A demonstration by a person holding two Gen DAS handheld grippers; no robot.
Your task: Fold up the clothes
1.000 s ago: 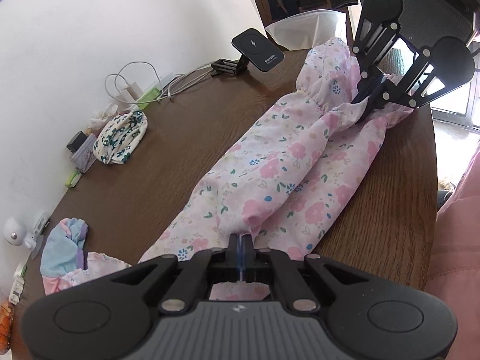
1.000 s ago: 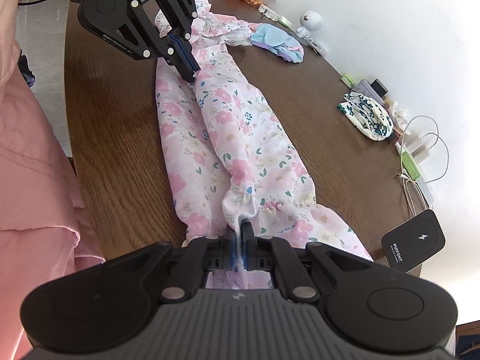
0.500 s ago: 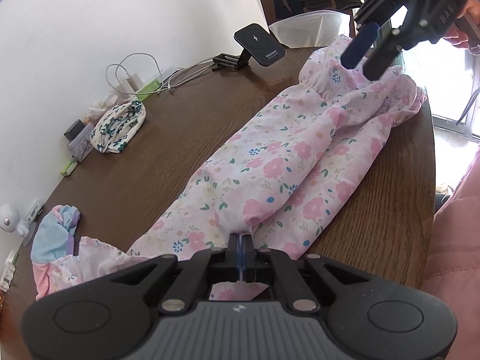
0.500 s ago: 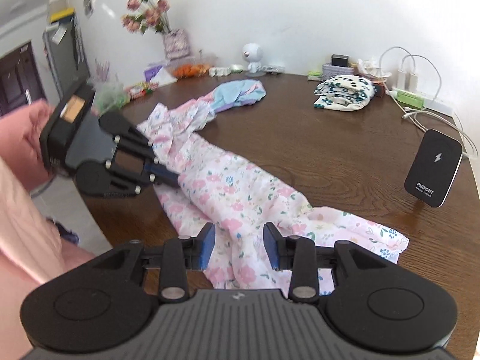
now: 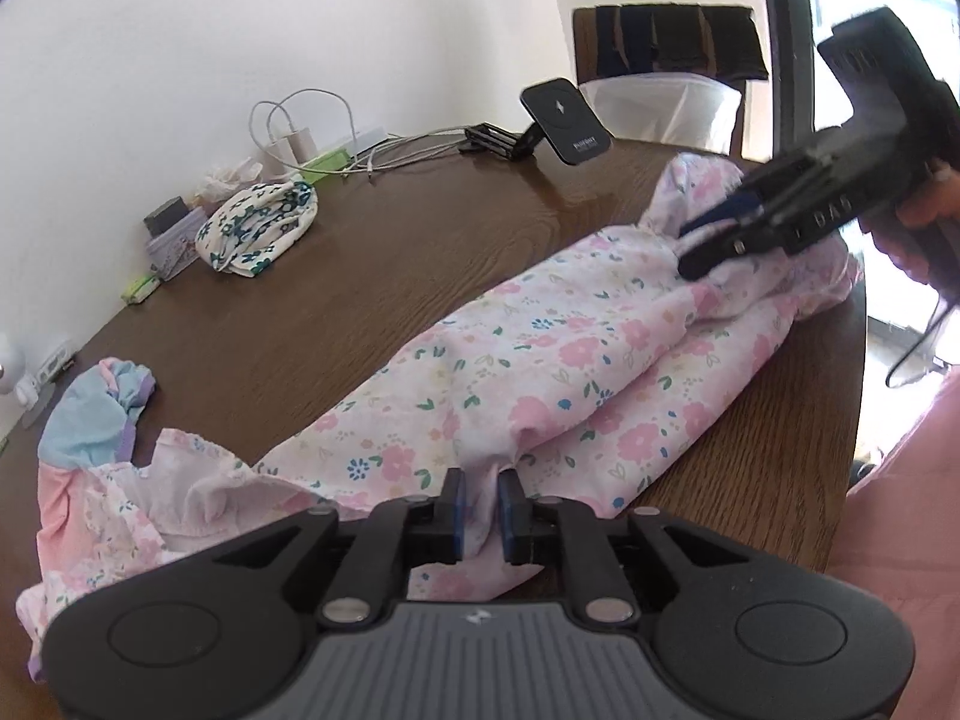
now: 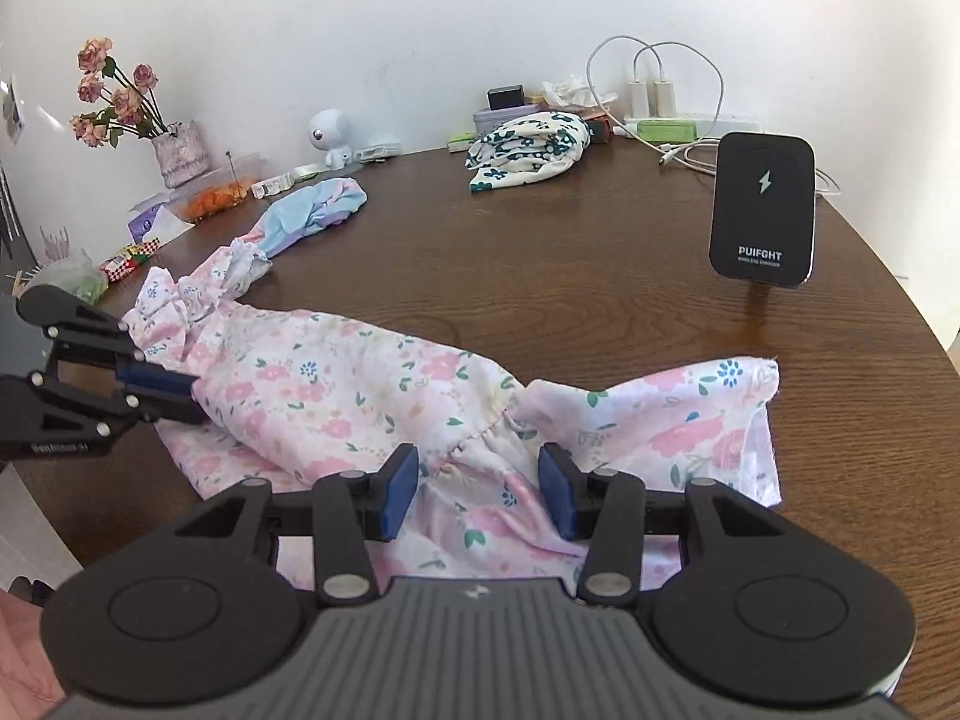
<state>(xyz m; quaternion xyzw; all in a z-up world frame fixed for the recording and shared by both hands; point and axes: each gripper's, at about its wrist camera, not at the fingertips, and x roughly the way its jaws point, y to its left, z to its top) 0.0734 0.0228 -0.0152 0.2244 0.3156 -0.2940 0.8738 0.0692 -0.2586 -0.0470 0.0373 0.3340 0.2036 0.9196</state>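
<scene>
— So, where is the floral garment (image 5: pixel 540 372) lying?

— Stretched in a long, narrow strip across the brown wooden table (image 5: pixel 336 300), running along the table's near edge. One end is bunched beside a pastel blue-and-pink cloth (image 5: pixel 90 420); the other end spreads out in front of the black wireless charger (image 6: pixel 762 204), well short of it.

— And the left gripper (image 5: pixel 480 510)?

— Its jaws have just been opening. They stand narrowly apart now, with a fold of the floral fabric between the blue pads; the pads look just clear of the cloth rather than pressing it.

— The right gripper (image 6: pixel 478 489)?

— Its jaws have also just been opening, and they stand moderately wide. The gathered seam of the garment lies between and below the pads, untouched by either. In the left wrist view that same gripper is turned on its side above the far end of the garment, a person's hand (image 5: pixel 918 228) around its handle.

— Anything else on the table?

— A white cloth with dark flowers (image 6: pixel 528 147) sits toward the wall, beyond the garment. Behind it are white charger cables (image 6: pixel 654 78), a small white camera figure (image 6: pixel 330 135), and a vase of dried roses (image 6: pixel 174 150).
</scene>
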